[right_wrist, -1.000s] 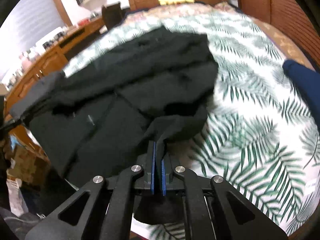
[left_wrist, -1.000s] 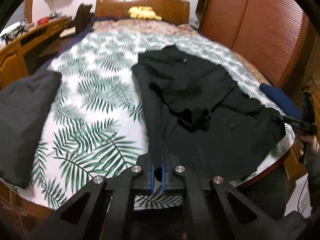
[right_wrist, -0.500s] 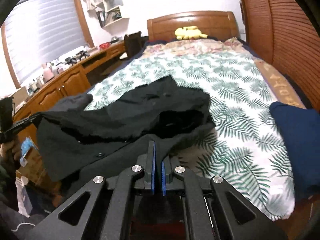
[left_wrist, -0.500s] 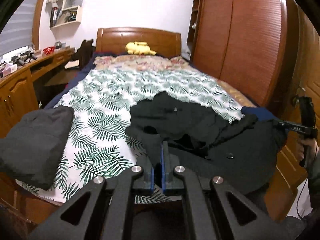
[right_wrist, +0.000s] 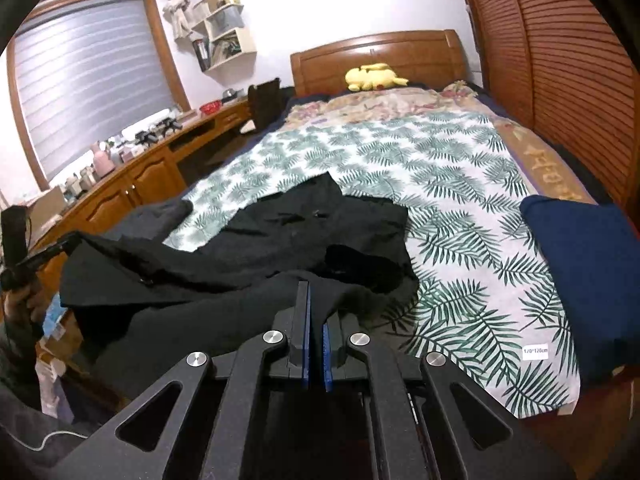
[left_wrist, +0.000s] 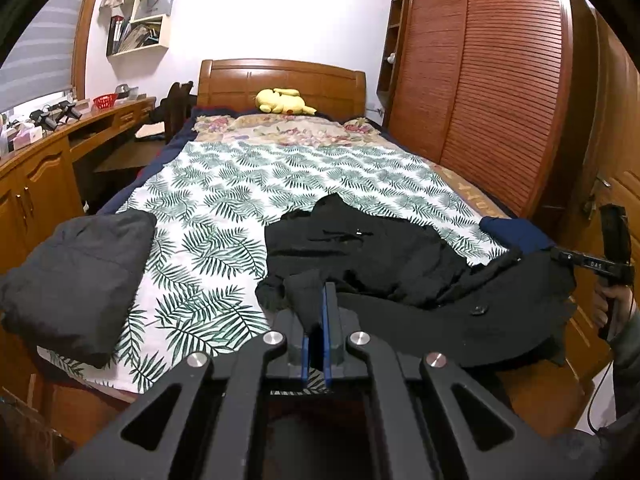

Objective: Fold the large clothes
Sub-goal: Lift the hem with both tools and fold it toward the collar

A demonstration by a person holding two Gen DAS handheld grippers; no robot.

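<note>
Bed (left_wrist: 248,184) with palm-print sheet; black coat (left_wrist: 384,256) now lies lower toward the foot than a second ago, near hem lifted off the edge and stretched between both grippers. Left gripper (left_wrist: 318,320) jaws clenched on one hem corner; right gripper (right_wrist: 316,320) jaws clenched on the other. Judgement: hem raised, ready to fold forward over the body

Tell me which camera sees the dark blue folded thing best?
The right wrist view. There the dark blue folded garment fills the right side of the leaf-print bedspread, with its whole top showing. In the left wrist view only a small strip peeks out behind the black coat.
</note>
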